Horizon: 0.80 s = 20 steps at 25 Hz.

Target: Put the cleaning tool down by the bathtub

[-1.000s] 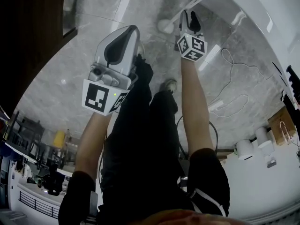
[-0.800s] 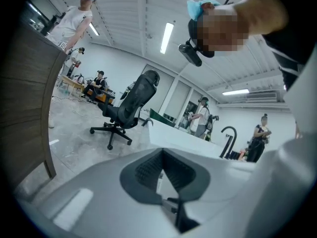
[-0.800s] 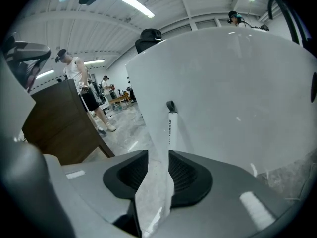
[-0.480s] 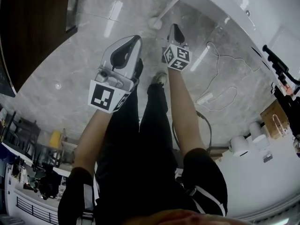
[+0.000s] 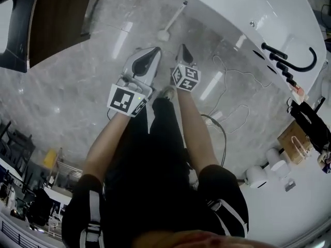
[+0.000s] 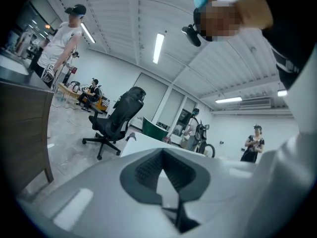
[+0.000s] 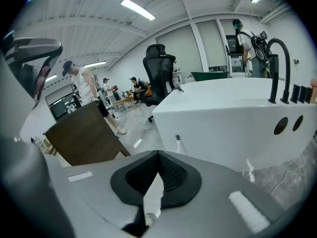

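Pulled back from the brush (image 5: 174, 20) since a second ago, the right gripper (image 5: 182, 50) is seen with its jaws brought together on nothing. Ahead of it, well apart, the brush is stood on the floor (image 5: 77, 87), handle against the tub (image 5: 243, 9). Just beside it, the left gripper (image 5: 150, 56) is likewise closed and empty.

Light: bright, even, from ceiling tube lamps (image 7: 136, 9).
Glare: white streaks on the glossy marble floor (image 5: 67, 87); the bathtub (image 5: 248, 6) is nearly washed out.
Distortion: strong fisheye curve, black corners.
Focus: nearest parts soft.
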Each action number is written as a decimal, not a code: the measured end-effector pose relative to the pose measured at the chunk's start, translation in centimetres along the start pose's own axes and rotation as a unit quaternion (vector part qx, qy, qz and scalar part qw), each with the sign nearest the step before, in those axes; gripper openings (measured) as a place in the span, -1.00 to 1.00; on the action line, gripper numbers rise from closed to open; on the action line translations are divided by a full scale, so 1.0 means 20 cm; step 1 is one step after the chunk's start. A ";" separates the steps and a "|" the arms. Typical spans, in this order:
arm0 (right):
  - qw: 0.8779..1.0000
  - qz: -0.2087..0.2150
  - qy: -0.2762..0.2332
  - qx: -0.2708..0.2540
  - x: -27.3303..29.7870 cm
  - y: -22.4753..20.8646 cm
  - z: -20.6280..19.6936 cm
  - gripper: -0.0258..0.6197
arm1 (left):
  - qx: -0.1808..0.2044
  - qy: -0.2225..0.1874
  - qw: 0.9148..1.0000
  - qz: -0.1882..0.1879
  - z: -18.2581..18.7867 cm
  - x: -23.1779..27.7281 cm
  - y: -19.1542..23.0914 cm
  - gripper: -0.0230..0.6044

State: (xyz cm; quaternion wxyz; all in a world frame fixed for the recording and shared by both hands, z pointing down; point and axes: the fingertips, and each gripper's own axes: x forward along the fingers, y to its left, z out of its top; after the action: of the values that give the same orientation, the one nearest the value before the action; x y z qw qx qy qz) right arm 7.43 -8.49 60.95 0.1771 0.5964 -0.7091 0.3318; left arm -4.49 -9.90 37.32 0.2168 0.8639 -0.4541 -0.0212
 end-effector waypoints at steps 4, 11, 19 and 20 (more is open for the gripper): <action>1.000 0.004 -0.009 0.007 -0.25 0.01 0.11 -0.92 | 0.020 -0.006 1.000 0.009 0.12 -0.11 -0.19 -0.90; 0.999 0.019 -0.045 0.009 -0.73 0.09 0.37 -0.92 | 0.033 -0.002 0.999 0.038 0.27 -0.33 -0.45 -0.90; 0.994 0.035 -0.100 0.008 -1.30 0.18 0.63 -0.92 | 0.047 -0.023 0.998 0.038 0.42 -0.59 -0.80 -0.90; 0.993 0.041 -0.107 0.006 -1.38 0.19 0.64 -0.92 | 0.051 -0.025 0.998 0.038 0.44 -0.62 -0.84 -0.90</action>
State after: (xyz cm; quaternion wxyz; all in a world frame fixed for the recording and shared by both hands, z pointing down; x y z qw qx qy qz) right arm 11.85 3.05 32.89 0.0829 0.6000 -0.7460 0.2768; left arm -0.78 5.20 20.75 0.1618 0.8550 -0.4926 -0.0110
